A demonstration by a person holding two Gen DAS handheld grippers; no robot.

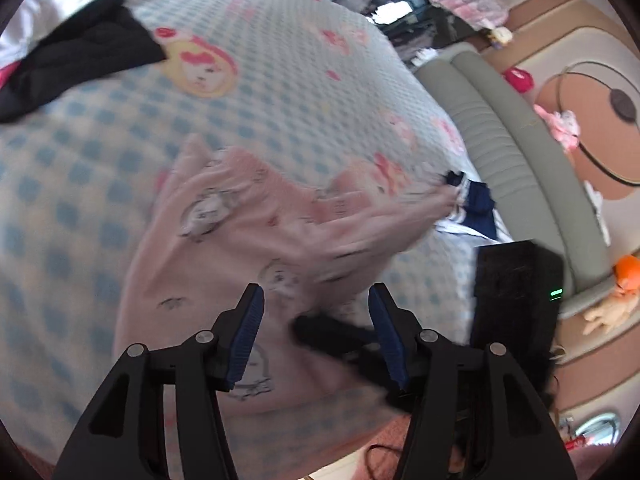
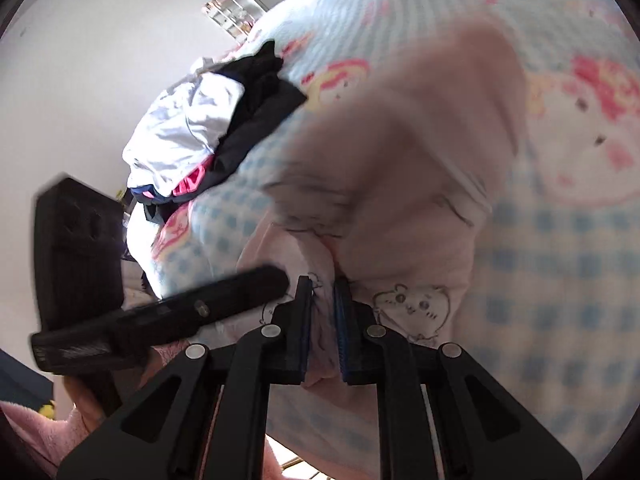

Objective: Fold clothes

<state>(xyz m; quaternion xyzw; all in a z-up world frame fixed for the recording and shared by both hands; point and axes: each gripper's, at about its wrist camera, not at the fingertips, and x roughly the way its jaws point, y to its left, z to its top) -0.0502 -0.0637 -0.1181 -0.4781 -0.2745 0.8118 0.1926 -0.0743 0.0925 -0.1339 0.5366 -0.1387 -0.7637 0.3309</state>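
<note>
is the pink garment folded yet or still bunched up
Bunched, not folded: the pink garment lies rumpled on the checked blanket, one edge pinched in the right gripper; the left gripper hangs open.

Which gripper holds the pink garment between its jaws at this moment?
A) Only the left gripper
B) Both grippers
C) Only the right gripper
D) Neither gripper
C: in the right wrist view the right gripper has its jaws nearly closed with a fold of the pink garment pinched between them, while in the left wrist view the left gripper stands with its jaws wide apart above the cloth, holding nothing.
</note>
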